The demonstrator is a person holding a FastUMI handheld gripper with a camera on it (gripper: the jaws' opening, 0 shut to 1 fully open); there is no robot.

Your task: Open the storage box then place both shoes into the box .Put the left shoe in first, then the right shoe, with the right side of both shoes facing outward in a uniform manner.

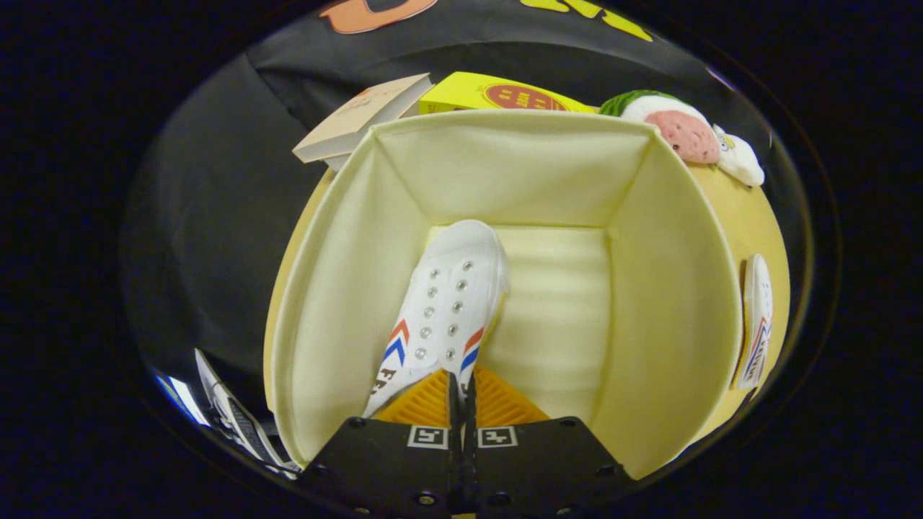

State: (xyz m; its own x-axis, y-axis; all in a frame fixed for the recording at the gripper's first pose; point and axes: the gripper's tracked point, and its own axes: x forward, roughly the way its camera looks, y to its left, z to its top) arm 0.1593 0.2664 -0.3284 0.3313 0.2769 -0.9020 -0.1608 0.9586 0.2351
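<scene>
We see our gripper (460, 386) pinched nearly closed on the white canvas shoe (443, 303) inside the open cream fabric box (339, 288) on the tan round table (757, 209).

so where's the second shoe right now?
Gripper view: second shoe lies on the table outside the storage box, against its right wall; the first shoe hangs inside, gripper pinching it.

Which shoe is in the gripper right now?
The shoe inside the open box, eyelets up, toe pointing away. The gripper is shut on its heel end. The other shoe lies outside, beside the box's right wall.
</scene>
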